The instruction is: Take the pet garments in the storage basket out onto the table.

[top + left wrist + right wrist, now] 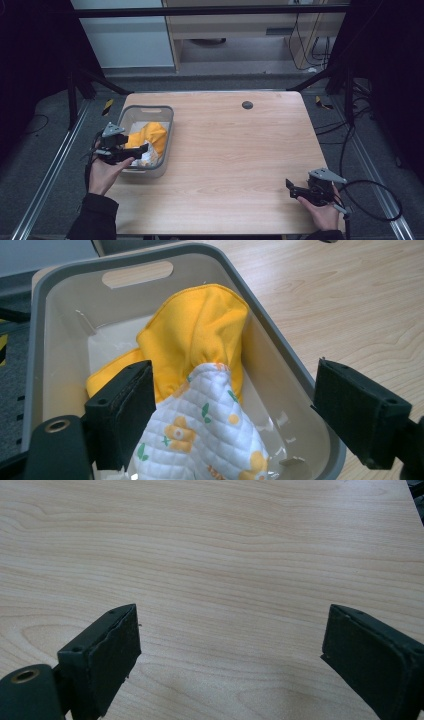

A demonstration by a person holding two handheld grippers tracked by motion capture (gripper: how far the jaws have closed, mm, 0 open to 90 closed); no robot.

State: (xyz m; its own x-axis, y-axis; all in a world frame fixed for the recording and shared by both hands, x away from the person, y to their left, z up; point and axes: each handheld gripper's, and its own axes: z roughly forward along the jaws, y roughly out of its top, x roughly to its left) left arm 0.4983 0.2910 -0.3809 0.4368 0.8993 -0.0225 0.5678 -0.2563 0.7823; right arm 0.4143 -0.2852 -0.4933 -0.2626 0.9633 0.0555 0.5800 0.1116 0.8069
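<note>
While my left gripper (230,405) hangs wide open over the grey bin (280,345), gripping nothing, the yellow cloth (200,335) lies bunched inside just ahead, apparently ungrasped. My right gripper (230,650), open and empty, waits above the table (225,540).

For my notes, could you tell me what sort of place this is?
Probably a lab recording station: a bare wooden table inside a black frame, cables trailing over the floor, and two hand-held grippers.
</note>
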